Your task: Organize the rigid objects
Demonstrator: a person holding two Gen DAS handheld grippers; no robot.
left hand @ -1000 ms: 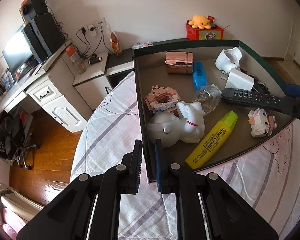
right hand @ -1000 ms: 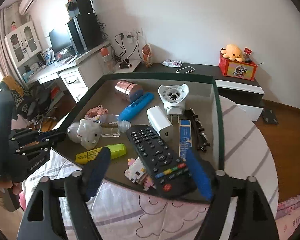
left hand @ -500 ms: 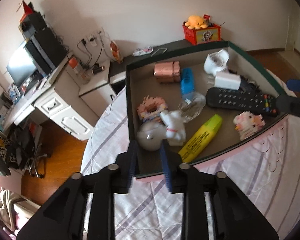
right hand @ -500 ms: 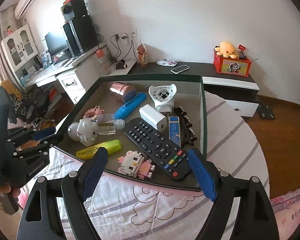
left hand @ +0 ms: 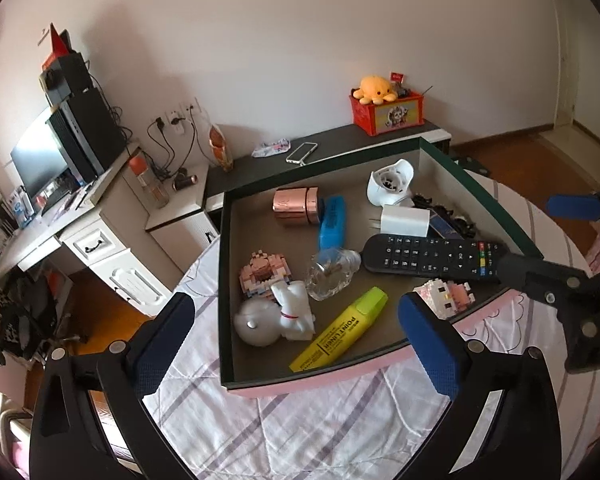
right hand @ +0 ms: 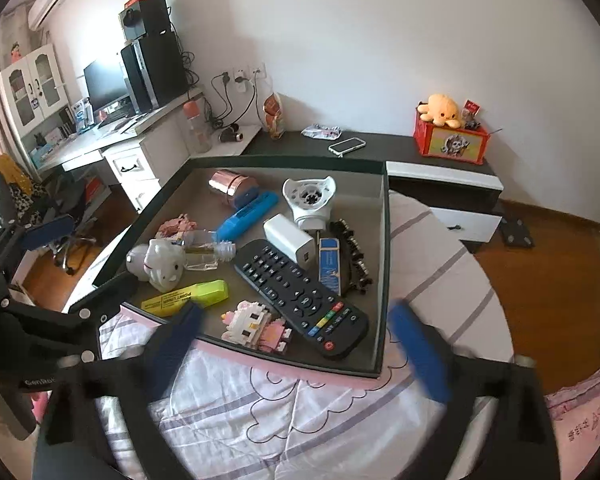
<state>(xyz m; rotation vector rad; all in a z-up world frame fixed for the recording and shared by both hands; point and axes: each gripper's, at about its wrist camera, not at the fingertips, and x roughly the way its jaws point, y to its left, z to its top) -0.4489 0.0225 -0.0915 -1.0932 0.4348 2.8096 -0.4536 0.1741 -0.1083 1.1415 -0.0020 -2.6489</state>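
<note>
Left gripper (left hand: 296, 340) newly wide, tray (left hand: 223, 288) released

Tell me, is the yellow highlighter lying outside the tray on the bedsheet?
No, the yellow highlighter lies inside the tray, next to the white rabbit figurine.

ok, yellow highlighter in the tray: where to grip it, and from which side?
Grip the yellow highlighter mid-barrel, jaws across its narrow width, coming from above. It lies flat near the tray's front edge, with bare floor on both long sides. The right gripper, open, is probably closest.
</note>
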